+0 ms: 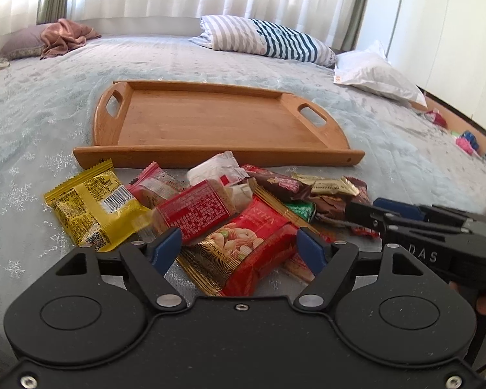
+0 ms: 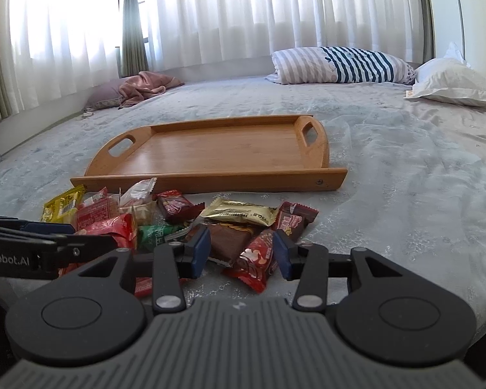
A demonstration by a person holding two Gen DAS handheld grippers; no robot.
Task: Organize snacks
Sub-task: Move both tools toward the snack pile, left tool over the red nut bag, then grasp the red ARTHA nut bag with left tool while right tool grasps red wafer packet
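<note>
Because the wooden tray (image 1: pixel 210 123) lies bare on the bed (image 1: pixel 48 97) just beyond the heap, it reads as the place the snacks (image 1: pixel 230 207) are meant to go, and none has reached it yet. The packets sit in a loose overlapping pile on the bedspread, touching the tray's near rail at most, so sorting has to start by lifting the top ones. The left gripper (image 1: pixel 239 246) hangs low over the near edge of the pile with its blue pads spread wide to either side of the red nut packet (image 1: pixel 252 249), holding nothing; that packet lies uppermost and nearest, which makes it the likely first pick. The right gripper (image 2: pixel 241 251) is likewise parted and empty, its pads flanking a small red packet (image 2: pixel 254 261) and the brown bar (image 2: pixel 230 240) beside it. A yellow packet (image 1: pixel 90 207) lies at the pile's left end, clear of both tools. Both grippers point toward the tray, so a lifted item needs only a short forward carry.
</note>
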